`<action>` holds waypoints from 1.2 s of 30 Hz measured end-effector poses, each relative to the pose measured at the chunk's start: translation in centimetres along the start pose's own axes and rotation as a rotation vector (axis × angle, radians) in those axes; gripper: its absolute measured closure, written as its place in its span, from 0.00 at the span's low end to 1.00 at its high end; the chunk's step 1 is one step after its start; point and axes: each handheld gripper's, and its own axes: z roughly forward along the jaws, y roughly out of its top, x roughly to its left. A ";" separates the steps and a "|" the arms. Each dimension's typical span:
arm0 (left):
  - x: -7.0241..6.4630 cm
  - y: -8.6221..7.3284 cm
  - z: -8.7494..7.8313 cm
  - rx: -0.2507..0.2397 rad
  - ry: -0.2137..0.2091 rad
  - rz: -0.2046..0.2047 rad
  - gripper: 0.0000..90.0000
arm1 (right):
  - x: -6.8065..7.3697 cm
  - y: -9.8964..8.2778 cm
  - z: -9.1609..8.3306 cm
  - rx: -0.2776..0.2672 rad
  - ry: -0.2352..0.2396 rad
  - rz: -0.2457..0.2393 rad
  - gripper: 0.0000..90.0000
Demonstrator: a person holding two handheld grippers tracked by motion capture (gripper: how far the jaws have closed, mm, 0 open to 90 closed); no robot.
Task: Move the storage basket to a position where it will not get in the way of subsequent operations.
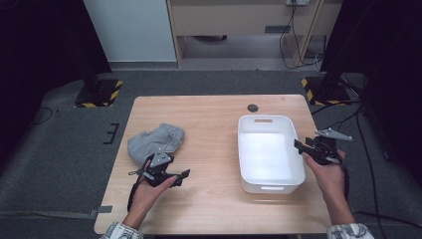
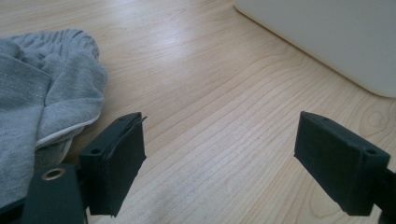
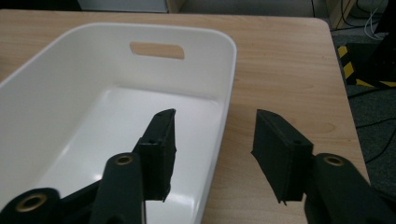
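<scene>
Left gripper [image 1: 183, 177] low near tabletop's front-left, jaws wide apart, empty. Right gripper [image 1: 300, 147] raised by the right edge, jaws parted, empty.

On the wooden table [image 1: 214, 199]: one white plastic bin [image 1: 269, 149], one crumpled grey garment [image 1: 154, 140] left of it, one dark round disc [image 1: 253, 107] beyond it, and two handheld grippers.

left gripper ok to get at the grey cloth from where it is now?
Probably yes. The left gripper is open with nothing between its fingers, and the grey cloth lies right beside it on bare table. The white bin sits well off to the other side.
</scene>
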 end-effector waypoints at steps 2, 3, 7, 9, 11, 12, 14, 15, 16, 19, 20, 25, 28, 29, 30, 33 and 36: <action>0.1 0.0 0.1 0.001 0.002 0.001 0.17 | 0.4 0.8 -0.5 -0.023 -0.006 -0.017 0.51; 0.1 0.0 0.1 0.003 0.001 0.002 0.16 | 0.7 1.1 -0.6 -0.028 -0.003 -0.020 0.49; 0.0 -0.1 0.4 0.013 0.001 0.003 0.15 | 2.0 1.9 -0.7 -0.027 0.011 -0.047 0.45; 0.0 -0.2 0.5 0.020 0.001 0.009 0.14 | 2.5 2.1 -0.5 -0.025 0.025 -0.047 0.44; 0.0 -0.3 0.5 0.022 0.003 0.010 0.14 | 3.1 2.2 -0.3 -0.025 0.027 -0.058 0.44; 0.0 -0.3 0.4 0.022 0.002 0.008 0.14 | 3.4 2.3 -0.2 -0.020 0.032 -0.059 0.43; 0.0 -0.3 0.4 0.018 0.003 0.010 0.14 | 3.8 2.2 0.1 -0.015 0.037 -0.064 0.42; 0.0 -0.4 0.4 0.019 0.005 0.012 0.14 | 4.1 2.2 0.3 -0.007 0.039 -0.068 0.42; 0.1 -0.4 0.4 0.020 0.007 0.013 0.14 | 4.2 2.2 0.4 -0.002 0.034 -0.076 0.42; 0.0 -0.4 0.6 0.025 0.004 0.009 0.14 | 4.3 2.0 0.7 0.002 0.036 -0.066 0.45; 0.0 -0.4 0.6 0.028 0.005 0.016 0.14 | 4.3 1.9 0.8 0.002 0.038 -0.064 0.46; -0.1 -0.4 0.5 0.024 0.005 0.020 0.14 | 4.3 1.4 1.3 0.026 0.027 -0.085 0.51; -0.1 -0.4 0.7 0.033 0.006 0.021 0.14 | 4.0 1.1 1.6 0.045 0.015 -0.089 0.56; -0.1 -0.4 0.6 0.033 0.005 0.022 0.14 | 3.9 1.0 1.7 0.051 0.012 -0.086 0.57; -0.1 -0.4 0.6 0.032 0.005 0.023 0.14 | 3.8 1.0 1.8 0.056 0.007 -0.087 0.57; -0.1 -0.4 0.6 0.030 0.005 0.025 0.14 | 3.6 0.8 1.8 0.076 0.001 -0.092 0.62; 0.0 -0.4 0.6 0.029 0.006 0.025 0.14 | 3.3 0.4 2.0 0.098 -0.008 -0.086 0.65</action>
